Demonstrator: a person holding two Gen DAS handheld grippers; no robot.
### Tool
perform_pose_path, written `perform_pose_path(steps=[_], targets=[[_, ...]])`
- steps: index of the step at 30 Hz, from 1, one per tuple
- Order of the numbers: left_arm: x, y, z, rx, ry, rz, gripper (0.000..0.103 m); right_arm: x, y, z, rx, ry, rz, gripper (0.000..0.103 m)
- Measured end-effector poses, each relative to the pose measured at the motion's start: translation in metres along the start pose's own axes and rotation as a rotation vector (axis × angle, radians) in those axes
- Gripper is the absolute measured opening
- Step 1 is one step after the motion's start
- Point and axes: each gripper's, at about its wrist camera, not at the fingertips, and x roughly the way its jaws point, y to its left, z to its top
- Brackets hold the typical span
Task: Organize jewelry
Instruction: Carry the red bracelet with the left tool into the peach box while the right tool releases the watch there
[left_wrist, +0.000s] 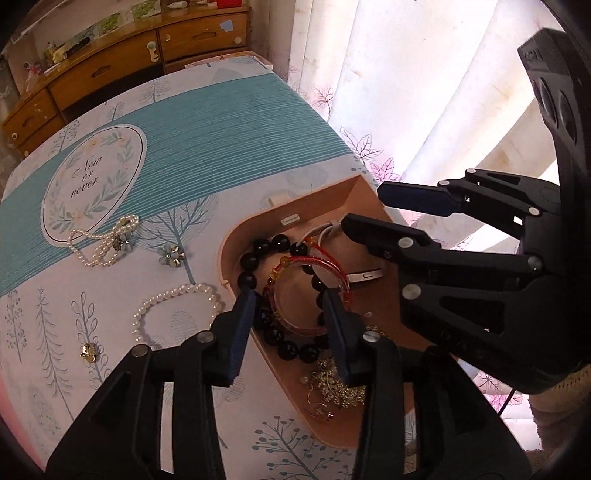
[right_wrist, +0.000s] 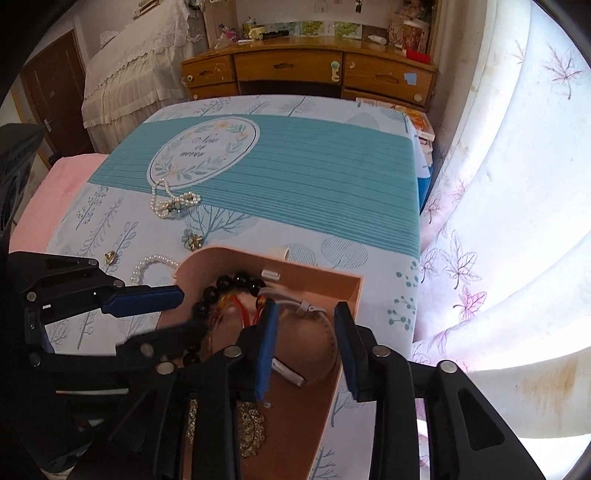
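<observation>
Your pink box (left_wrist: 321, 199) on the table (left_wrist: 221, 122) already holds the black bead bracelet (left_wrist: 258, 258), red bangle (left_wrist: 314, 280) and gold pieces. Both claws, left (left_wrist: 291, 314) and right (right_wrist: 306, 332), hover open and empty above it. Pearl necklace (left_wrist: 103, 243), pearl bracelet (left_wrist: 173, 302) and flower earring (left_wrist: 170, 254) remain outside.

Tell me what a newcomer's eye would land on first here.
First, the pink jewelry box on the leaf-print tablecloth, holding a black bead bracelet and red bangle. Both open claws hover over it: left claw, right claw. Pearl strands lie on the cloth beside the box.
</observation>
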Motion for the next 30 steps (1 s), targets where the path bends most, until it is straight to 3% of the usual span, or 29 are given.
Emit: perform_pose_path(steps=[1,2,14,22,30], targets=[[-0.004,-0.001,-0.002,-0.001,-0.014,0.019,0.049,-0.003,0.001,0.0,-0.002,-0.017,-0.006,0.035],[-0.009,-0.001,-0.004,-0.001,-0.035,0.035,0.051,-0.008,0.001,-0.002,0.0,-0.03,-0.01,0.035],[-0.053,0.017,-0.028,-0.054,-0.141,0.057,0.051,-0.046,0.01,-0.036,0.113,-0.13,0.022,0.036],[-0.068,0.019,-0.045,-0.063,-0.16,0.063,0.051,-0.055,0.01,-0.061,0.197,-0.126,0.056,0.036],[-0.086,0.029,-0.063,-0.078,-0.192,0.086,0.051,-0.059,0.029,-0.07,0.168,-0.104,0.055,0.036]])
